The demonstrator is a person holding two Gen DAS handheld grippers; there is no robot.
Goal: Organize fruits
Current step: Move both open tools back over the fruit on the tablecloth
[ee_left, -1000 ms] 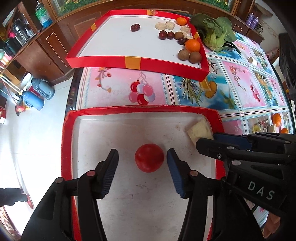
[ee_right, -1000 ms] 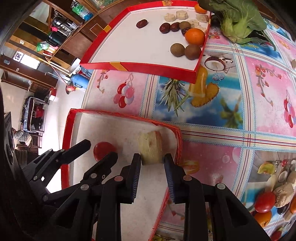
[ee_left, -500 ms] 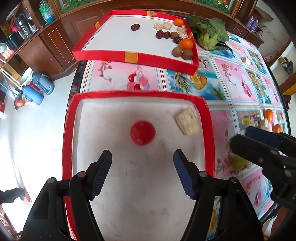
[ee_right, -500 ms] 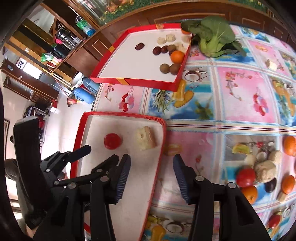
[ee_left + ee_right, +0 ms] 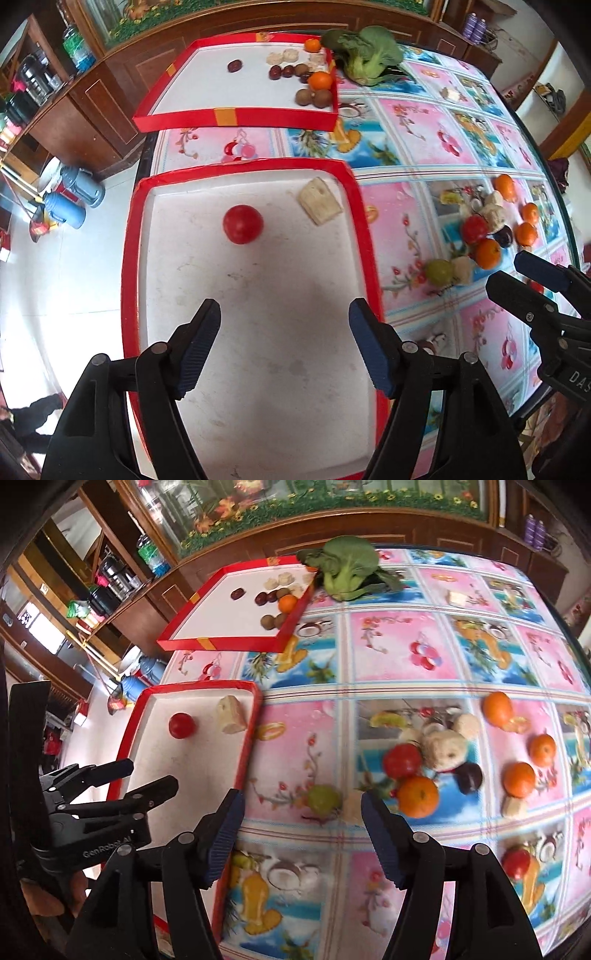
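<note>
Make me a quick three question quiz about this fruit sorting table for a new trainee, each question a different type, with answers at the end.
1. True or false: the red tomato lies inside the near red tray.
2. Multiple choice: the pale wedge in that tray sits A) touching the tomato, B) apart from it near the far right corner, C) on the tablecloth.
3. Fill in: the left claw and the right claw are both ____ and hold nothing.

Key: 1 true; 2 B; 3 open.
</note>
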